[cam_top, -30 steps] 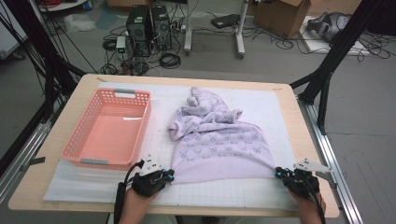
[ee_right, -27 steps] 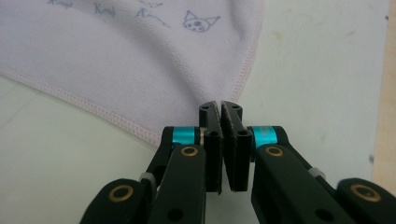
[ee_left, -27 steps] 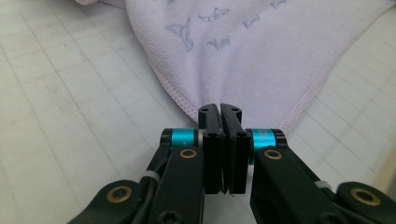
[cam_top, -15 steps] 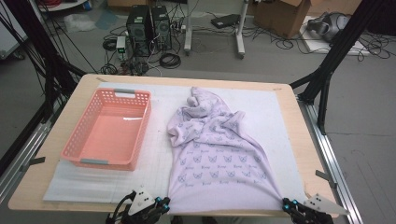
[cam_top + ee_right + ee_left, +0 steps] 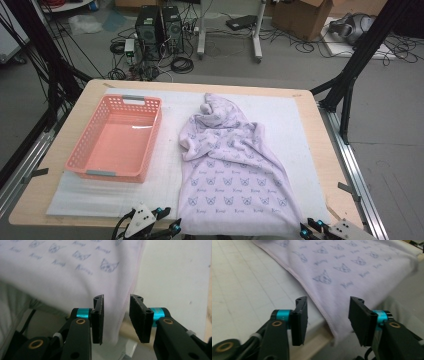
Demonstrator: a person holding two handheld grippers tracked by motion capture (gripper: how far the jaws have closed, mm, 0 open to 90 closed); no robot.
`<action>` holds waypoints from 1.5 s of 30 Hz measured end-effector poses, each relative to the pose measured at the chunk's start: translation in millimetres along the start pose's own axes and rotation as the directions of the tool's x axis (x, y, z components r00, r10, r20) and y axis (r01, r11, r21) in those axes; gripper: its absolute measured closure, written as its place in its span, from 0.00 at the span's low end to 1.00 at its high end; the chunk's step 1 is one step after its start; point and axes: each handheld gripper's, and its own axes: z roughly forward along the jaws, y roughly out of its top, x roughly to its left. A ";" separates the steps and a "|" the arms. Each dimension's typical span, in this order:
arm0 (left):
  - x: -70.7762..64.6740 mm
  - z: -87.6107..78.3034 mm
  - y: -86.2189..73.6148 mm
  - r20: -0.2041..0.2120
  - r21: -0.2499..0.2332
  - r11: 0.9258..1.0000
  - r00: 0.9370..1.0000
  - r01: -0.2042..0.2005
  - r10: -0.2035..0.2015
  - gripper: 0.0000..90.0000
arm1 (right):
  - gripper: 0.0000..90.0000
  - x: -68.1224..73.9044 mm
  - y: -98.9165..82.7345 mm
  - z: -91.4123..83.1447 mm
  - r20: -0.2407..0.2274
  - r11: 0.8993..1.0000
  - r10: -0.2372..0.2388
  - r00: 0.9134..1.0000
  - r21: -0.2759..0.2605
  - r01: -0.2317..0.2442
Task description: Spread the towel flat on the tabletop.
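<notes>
The pale lilac garment [image 5: 230, 180], printed with small cat faces and script, lies on the white mat [image 5: 295, 130] in the middle of the table [image 5: 320, 150]; its lower half is spread flat and smooth, its hem hanging just over the near table edge, while its top is bunched in folds toward the far side; to its left, close beside it but apart, stands the pink basket [image 5: 80, 155], upright, with nothing in it; at the near edge the left gripper [image 5: 328, 315] has just been opening, its jaws now standing apart on either side of the garment's left hem corner, pads off the cloth; the right gripper [image 5: 116, 317] has likewise just been opening, its jaws narrower, the right hem corner hanging between them unpinched.
</notes>
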 end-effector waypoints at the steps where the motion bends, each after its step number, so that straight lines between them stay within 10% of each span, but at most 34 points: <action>1: 3.1 2.5 1.7 -0.004 -0.007 1.000 1.000 -0.002 0.002 0.52 | 0.70 -1.8 2.1 3.5 0.004 1.000 -0.001 1.000 -0.006 0.001; 11: 26.9 34.8 23.7 -0.010 -0.015 1.000 1.000 0.003 -0.003 0.51 | 0.70 -25.0 25.9 35.9 0.006 0.999 0.011 1.000 -0.032 -0.011; 23: 51.8 76.8 54.3 -0.019 0.095 0.994 0.998 0.061 -0.059 0.52 | 0.70 -50.1 60.4 86.6 -0.001 1.000 -0.015 1.000 -0.004 0.015; 28: 46.2 86.0 60.0 -0.055 0.130 0.991 0.998 -0.025 0.032 0.55 | 0.69 -50.9 72.2 102.0 0.001 0.999 -0.047 0.999 0.022 0.047; 33: 40.7 87.6 60.1 -0.098 0.140 0.986 0.990 -0.087 0.102 0.67 | 0.89 -52.3 75.2 105.5 -0.048 0.999 -0.032 0.998 0.029 0.033; 37: 32.2 88.2 59.0 -0.086 0.147 0.978 0.983 -0.148 0.162 0.93 | 0.97 -49.4 74.4 104.8 -0.062 0.998 -0.047 0.997 0.027 0.048; 45: 38.0 74.7 52.0 -0.028 0.126 0.991 0.999 -0.042 0.045 0.95 | 0.98 -50.7 65.1 92.1 -0.087 0.999 -0.017 0.996 0.028 0.019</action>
